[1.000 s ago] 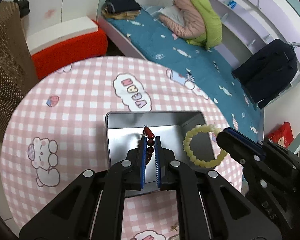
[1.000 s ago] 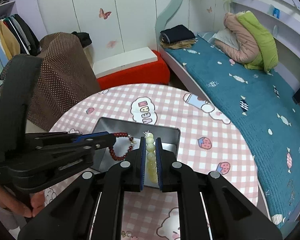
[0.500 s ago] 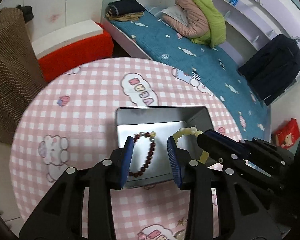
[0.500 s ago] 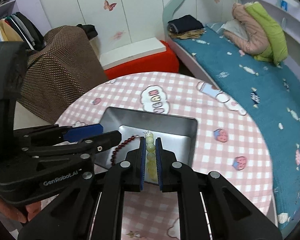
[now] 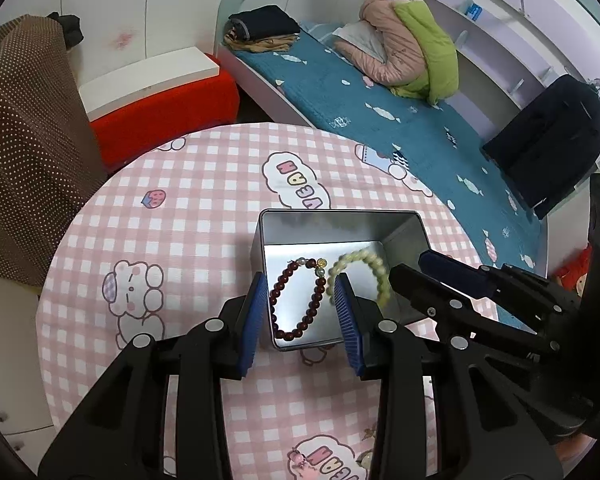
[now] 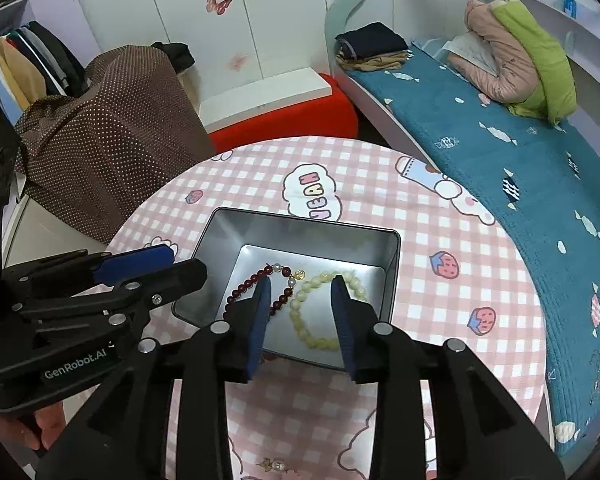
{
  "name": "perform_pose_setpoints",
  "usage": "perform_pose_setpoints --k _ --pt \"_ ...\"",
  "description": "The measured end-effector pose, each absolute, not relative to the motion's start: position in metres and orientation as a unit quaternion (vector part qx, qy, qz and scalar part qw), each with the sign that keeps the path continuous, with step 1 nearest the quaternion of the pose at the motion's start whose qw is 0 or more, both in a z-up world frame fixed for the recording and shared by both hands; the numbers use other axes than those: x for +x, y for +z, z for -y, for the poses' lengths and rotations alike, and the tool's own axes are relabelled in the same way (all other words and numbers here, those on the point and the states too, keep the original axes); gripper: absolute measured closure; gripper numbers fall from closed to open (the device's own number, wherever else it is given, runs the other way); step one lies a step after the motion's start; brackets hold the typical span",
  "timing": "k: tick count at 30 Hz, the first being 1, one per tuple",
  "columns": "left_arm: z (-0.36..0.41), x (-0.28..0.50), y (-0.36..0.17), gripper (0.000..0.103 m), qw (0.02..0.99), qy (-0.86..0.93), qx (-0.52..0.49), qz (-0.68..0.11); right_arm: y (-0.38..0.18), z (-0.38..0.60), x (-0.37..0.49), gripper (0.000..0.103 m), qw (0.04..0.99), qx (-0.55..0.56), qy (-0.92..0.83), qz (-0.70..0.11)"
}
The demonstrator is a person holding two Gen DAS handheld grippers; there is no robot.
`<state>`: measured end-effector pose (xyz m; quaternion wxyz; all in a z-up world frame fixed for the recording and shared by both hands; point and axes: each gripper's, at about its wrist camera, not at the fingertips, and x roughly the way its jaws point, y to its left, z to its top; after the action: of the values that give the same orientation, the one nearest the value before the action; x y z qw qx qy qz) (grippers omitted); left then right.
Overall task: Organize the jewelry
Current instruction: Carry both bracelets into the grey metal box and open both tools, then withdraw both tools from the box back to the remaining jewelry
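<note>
A silver metal tin (image 5: pixel 332 224) (image 6: pixel 300 228) stands on the round pink checked table. Inside it lie a dark red bead bracelet (image 5: pixel 296 300) (image 6: pixel 256 280) on the left and a pale yellow-green bead bracelet (image 5: pixel 374 276) (image 6: pixel 320 312) on the right. My left gripper (image 5: pixel 302 284) is open and empty, above the tin's near edge over the red bracelet. My right gripper (image 6: pixel 300 288) is open and empty, above the pale bracelet. Each gripper shows in the other's view, the right (image 5: pixel 452 276) and the left (image 6: pixel 148 264).
Small loose jewelry pieces lie on the tablecloth near the front edge (image 5: pixel 298 458) (image 6: pixel 276 465). A brown dotted cloth over a chair (image 6: pixel 112 128) stands left of the table, a red bench (image 6: pixel 284 116) behind it, and a bed (image 6: pixel 500 152) to the right.
Both grippers have opened and pulled back upward. The red bracelet and then the pale bracelet were let go and now lie in the tin.
</note>
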<state>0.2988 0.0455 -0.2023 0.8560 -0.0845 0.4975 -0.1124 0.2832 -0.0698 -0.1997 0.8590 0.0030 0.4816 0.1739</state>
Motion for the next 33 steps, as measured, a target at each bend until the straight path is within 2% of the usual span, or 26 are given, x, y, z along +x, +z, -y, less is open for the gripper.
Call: perform_pose_setpoints --k 13,17,22,28,33 --pt "-0.041 0.276 -0.188 0.067 0.865 -0.119 -0.075 -0.481 -0.182 0.078 0.266 0.070 0.873 0.005 0.165 -0.459" --pt "-0.038 0.263 -0.183 0.055 0.869 -0.120 -0.070 -0.475 -0.177 0.084 0.254 0.068 0.876 0.007 0.162 -0.453" --pt "-0.035 0.248 -0.182 0.050 0.868 -0.119 -0.062 -0.479 -0.173 0.089 0.240 0.052 0.881 0.006 0.157 -0.447" --pt "-0.036 0.225 -0.191 0.035 0.860 -0.111 -0.062 -0.494 -0.175 0.098 0.225 0.036 0.883 0.001 0.147 -0.446" --pt "-0.038 0.209 -0.208 0.028 0.844 -0.097 -0.062 -0.523 -0.185 0.103 0.214 0.029 0.877 -0.008 0.144 -0.458"
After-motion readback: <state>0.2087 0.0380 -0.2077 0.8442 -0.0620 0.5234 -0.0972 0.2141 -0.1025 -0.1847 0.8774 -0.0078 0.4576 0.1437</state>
